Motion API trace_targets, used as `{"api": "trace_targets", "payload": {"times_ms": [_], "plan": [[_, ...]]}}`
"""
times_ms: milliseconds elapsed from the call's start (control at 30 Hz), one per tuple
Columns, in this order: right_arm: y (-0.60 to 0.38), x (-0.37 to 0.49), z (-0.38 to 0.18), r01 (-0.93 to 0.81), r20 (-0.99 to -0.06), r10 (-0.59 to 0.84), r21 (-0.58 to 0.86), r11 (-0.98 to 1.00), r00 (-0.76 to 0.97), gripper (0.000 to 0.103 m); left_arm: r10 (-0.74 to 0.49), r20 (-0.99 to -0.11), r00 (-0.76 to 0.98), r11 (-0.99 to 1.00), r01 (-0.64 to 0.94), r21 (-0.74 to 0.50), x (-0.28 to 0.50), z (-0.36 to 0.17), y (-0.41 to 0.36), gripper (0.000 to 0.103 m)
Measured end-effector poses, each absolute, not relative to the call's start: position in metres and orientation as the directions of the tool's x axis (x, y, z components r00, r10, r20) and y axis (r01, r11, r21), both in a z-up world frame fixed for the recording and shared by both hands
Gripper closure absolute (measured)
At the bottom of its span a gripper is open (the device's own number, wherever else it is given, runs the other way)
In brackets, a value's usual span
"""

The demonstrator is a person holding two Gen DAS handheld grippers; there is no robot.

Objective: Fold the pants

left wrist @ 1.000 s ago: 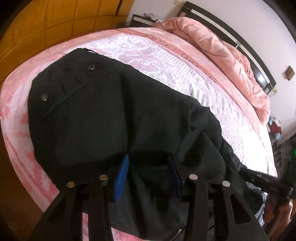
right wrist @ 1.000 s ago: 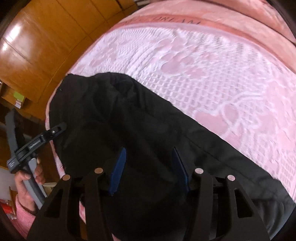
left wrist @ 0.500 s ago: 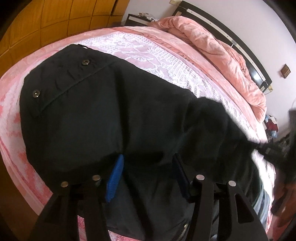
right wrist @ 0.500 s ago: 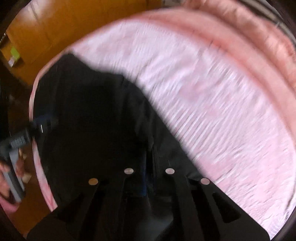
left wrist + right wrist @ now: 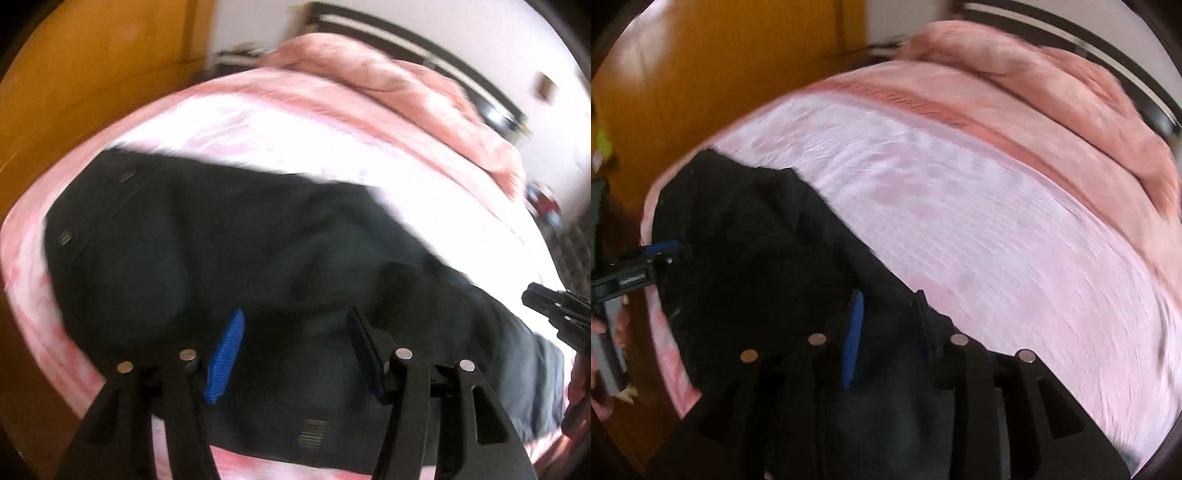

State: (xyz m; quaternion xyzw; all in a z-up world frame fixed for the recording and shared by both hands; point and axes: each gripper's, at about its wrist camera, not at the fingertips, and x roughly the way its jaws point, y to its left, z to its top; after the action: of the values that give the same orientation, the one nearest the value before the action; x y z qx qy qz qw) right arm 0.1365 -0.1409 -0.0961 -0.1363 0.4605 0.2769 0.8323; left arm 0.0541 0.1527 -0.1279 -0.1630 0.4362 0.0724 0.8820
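Observation:
The black pants (image 5: pixel 229 251) lie folded along the near edge of the bed, with snap buttons at the left end; they also show in the right wrist view (image 5: pixel 757 258). My left gripper (image 5: pixel 295 332) is open and empty, hovering just above the pants. My right gripper (image 5: pixel 890 321) is open with nothing between its blue pads, low over the pants' right part. The right gripper shows at the right edge of the left wrist view (image 5: pixel 561 314). The left gripper shows at the left of the right wrist view (image 5: pixel 661 251).
The bed carries a pink and white cover (image 5: pixel 979 221). A bunched pink quilt (image 5: pixel 406 96) lies by the dark headboard (image 5: pixel 461 74). Orange wooden panels (image 5: pixel 92 74) stand to the left. Both views are blurred by motion.
Half a second ago my right gripper was shut on the black cloth; it has opened and let go. Both grippers have lifted and pulled back a little. The pants have shifted slightly.

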Motion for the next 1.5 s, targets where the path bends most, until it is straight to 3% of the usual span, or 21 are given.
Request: {"api": "trace_targets", "payload": {"times_ms": [133, 367, 600, 700, 767, 1033, 1233, 1333, 1500], "plan": [[-0.219, 0.122, -0.107, -0.424, -0.865, 0.276, 0.083, 0.902, 0.418, 0.073, -0.145, -0.784, 0.604, 0.959, -0.108, -0.261, 0.074, -0.122, 0.089, 0.042], [-0.261, 0.114, -0.168, -0.267, -0.921, 0.248, 0.168, 0.949, 0.301, 0.073, -0.116, -0.863, 0.492, 0.979, -0.09, -0.183, 0.106, -0.167, 0.057, 0.039], [-0.311, 0.09, -0.124, -0.224, -0.871, 0.313, 0.242, 0.944, 0.379, 0.073, -0.076, -0.843, 0.533, 0.99, -0.057, -0.125, 0.081, -0.137, 0.033, 0.037], [-0.368, 0.064, -0.107, -0.127, -0.843, 0.322, 0.297, 0.946, 0.431, 0.07, -0.105, -0.833, 0.544, 0.993, 0.005, -0.121, 0.072, -0.127, 0.006, 0.033], [-0.414, 0.047, -0.102, -0.027, -0.839, 0.302, 0.325, 0.945, 0.452, 0.06, -0.148, -0.836, 0.529, 0.988, 0.045, -0.146, 0.069, -0.126, -0.013, 0.032], [-0.523, -0.02, -0.118, 0.217, -0.855, 0.252, 0.38, 0.899, 0.453, 0.06, -0.23, -0.856, 0.462, 0.972, 0.157, -0.176, 0.071, -0.134, -0.086, 0.032], [-0.539, -0.04, -0.137, 0.274, -0.864, 0.265, 0.404, 0.873, 0.429, 0.059, -0.252, -0.853, 0.457, 0.962, 0.211, -0.171, 0.071, -0.131, -0.132, 0.022], [-0.54, -0.042, -0.145, 0.277, -0.849, 0.313, 0.452, 0.848, 0.427, 0.051, -0.252, -0.862, 0.441, 0.96, 0.229, -0.163, 0.07, -0.137, -0.147, 0.018], [-0.543, -0.034, -0.162, 0.307, -0.815, 0.398, 0.541, 0.783, 0.422, 0.051, -0.222, -0.893, 0.392, 0.965, 0.217, -0.145, 0.071, -0.157, -0.153, 0.018]]}}
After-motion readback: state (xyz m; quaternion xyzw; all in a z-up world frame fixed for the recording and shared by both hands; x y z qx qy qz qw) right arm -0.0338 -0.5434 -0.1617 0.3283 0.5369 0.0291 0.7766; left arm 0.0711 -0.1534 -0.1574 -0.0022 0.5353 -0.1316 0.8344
